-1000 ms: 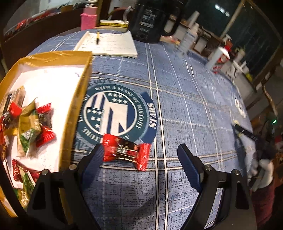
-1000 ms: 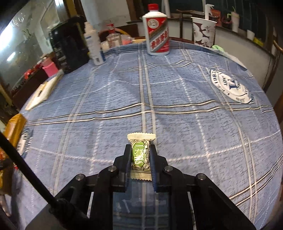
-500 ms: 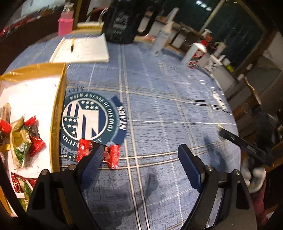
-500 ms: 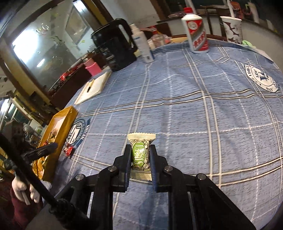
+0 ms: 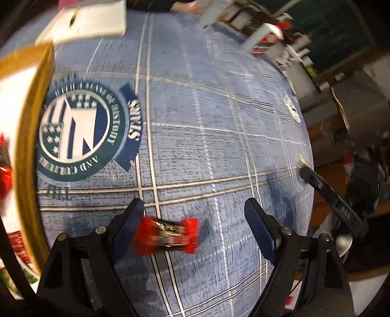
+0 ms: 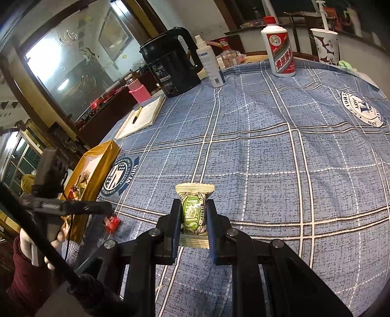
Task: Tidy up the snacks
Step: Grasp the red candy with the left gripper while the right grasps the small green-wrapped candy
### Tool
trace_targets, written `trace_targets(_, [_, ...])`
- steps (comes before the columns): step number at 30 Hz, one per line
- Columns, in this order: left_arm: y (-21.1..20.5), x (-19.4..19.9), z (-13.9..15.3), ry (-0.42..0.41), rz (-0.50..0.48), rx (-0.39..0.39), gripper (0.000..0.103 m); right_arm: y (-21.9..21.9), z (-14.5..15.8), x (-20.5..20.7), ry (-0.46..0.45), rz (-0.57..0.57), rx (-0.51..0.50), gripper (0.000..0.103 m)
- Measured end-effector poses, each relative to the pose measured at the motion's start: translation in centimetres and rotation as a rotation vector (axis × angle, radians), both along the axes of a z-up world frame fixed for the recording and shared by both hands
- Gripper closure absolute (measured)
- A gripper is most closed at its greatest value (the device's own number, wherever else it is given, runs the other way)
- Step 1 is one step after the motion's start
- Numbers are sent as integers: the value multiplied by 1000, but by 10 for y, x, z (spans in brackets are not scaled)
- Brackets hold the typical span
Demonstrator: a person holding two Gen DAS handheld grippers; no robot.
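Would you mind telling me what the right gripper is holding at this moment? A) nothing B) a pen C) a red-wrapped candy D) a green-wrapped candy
D: in the right wrist view the right gripper is shut on the green-wrapped candy, its cream crimped ends showing above and below the fingers.

Left wrist view motion-blurred throughout. Red snack [image 5: 167,235] smeared, label unreadable; contact with near claw finger [image 5: 129,219] undeterminable. Gold tray [image 5: 33,136] cut by left edge, contents mostly out of frame. Notebook [image 5: 85,23] cropped at top. Far-edge clutter indistinct. Right wrist view: green snack [image 6: 194,214] sides hidden behind fingers; tray contents too small to identify.
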State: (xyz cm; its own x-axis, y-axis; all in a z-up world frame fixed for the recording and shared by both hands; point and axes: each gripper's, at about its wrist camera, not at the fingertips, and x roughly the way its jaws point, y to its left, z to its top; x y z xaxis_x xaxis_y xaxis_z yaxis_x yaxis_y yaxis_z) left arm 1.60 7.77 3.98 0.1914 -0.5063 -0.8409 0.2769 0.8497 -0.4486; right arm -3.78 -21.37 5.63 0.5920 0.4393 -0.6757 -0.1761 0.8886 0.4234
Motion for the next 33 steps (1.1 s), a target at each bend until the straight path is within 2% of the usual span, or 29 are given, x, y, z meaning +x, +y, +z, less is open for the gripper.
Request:
trace_targets(3, [-3, -18, 11, -118, -32, 92, 18, 3, -1, -4, -1, 12, 10, 85])
trace_targets(5, [-7, -27, 11, -168, -78, 111, 18, 6, -4, -6, 7, 20, 19, 85])
trace_targets(9, [-28, -49, 3, -292, -209, 199, 18, 8, -10, -11, 22, 26, 29, 85])
trace_targets(13, [-40, -57, -13, -295, -288, 225, 18, 10, -10, -16, 27, 27, 39, 84])
trace_targets(17, [-41, -58, -26, -278, -273, 294, 19, 14, -5, -23, 18, 33, 38, 84])
trace_targets(18, [-43, -62, -25, -295, -275, 315, 24, 16, -5, -24, 17, 37, 38, 84])
trace_targets(20, [-47, -72, -22, -303, -287, 318, 29, 21, -3, -28, 12, 46, 36, 84])
trace_targets(22, [-50, -77, -19, -319, -280, 312, 29, 25, -3, -29, 10, 55, 32, 84])
trace_targets(26, [-58, -76, -20, -374, -243, 354, 29, 34, -8, -31, 16, 62, 30, 84])
trace_targets(32, [-66, -72, -27, -392, -235, 357, 29, 43, -13, -31, 32, 72, 36, 84])
trace_targets(33, [-68, -73, -26, -391, -238, 350, 37, 45, -12, -31, 31, 73, 34, 84])
